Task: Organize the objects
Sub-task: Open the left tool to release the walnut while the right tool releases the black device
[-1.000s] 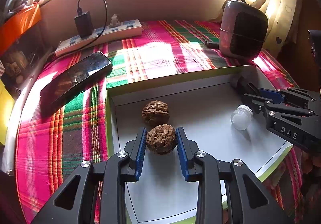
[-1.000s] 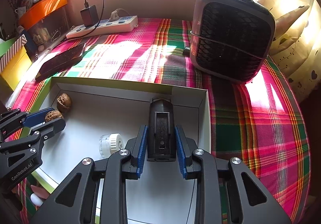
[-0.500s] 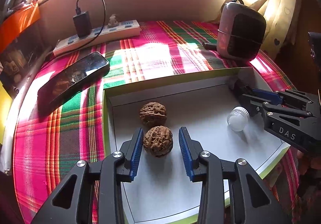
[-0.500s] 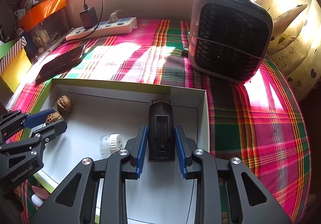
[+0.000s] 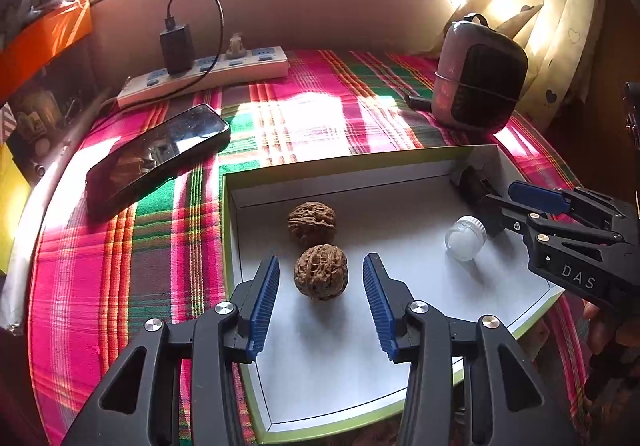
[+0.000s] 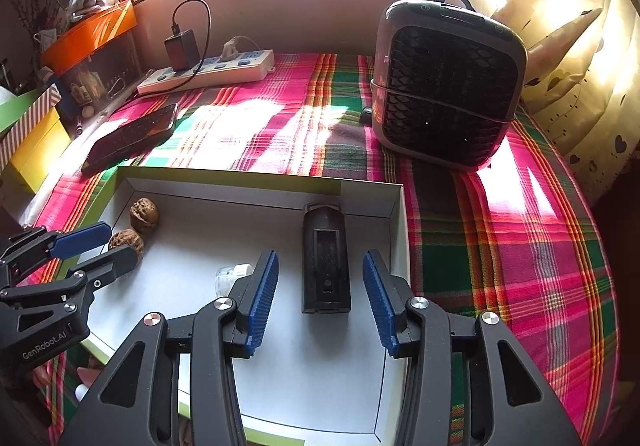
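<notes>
Both tongs gaping wide inside the shallow white cardboard tray.
Left tongs straddling, not touching, a wrinkled brown walnut near the tray's left edge; right tongs flanking a black rectangular device by its far-right corner.

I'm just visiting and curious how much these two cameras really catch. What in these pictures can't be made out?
- Small clear bottle: right wrist view, partly hidden behind the right gripper's finger; its contents are unreadable in both views.
- Black device: left wrist view, mostly covered by the right gripper.
- Nearer walnut: right wrist view, partly behind the left gripper.
- Phone screen: glare only.
- White box: near edge cut off by both grippers.
</notes>
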A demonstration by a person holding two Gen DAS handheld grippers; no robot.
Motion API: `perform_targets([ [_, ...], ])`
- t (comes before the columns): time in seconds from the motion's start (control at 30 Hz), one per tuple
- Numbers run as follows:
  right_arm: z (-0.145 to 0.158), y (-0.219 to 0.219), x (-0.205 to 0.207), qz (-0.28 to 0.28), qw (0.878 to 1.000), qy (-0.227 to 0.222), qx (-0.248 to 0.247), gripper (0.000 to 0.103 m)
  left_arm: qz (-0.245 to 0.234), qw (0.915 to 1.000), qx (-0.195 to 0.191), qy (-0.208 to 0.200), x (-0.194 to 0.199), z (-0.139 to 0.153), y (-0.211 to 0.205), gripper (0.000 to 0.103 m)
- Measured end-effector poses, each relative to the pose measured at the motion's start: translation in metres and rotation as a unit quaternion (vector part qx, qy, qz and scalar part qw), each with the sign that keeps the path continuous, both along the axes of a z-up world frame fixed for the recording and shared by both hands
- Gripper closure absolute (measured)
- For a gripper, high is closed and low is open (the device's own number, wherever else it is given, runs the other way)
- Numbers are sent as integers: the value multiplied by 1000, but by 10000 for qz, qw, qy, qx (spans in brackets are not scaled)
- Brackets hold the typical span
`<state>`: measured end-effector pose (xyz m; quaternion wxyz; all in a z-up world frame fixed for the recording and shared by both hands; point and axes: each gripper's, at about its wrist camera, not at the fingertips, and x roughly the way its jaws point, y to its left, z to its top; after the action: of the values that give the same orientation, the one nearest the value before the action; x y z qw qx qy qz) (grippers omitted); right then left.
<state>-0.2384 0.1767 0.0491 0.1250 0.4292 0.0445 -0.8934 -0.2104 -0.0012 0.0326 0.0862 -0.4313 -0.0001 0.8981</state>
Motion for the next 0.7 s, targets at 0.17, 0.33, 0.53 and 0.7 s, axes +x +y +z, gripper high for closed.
perform_targets([
  [0.17,3,1,9,-23,10000,40,-37,58,9,9999,72,79,12,6,-4,60],
  [0.33,10,5,23,-70,9998,118,-113,58,19,9997,71,225,28,14,-4,60],
  [0.53,21,7,48,-44,9994,259,-246,58,44,9990,238,371,53,23,-9,60],
  [0.7,25,3,74,55,9988,336,-355,58,83,9986,298,419,79,26,-15,60],
])
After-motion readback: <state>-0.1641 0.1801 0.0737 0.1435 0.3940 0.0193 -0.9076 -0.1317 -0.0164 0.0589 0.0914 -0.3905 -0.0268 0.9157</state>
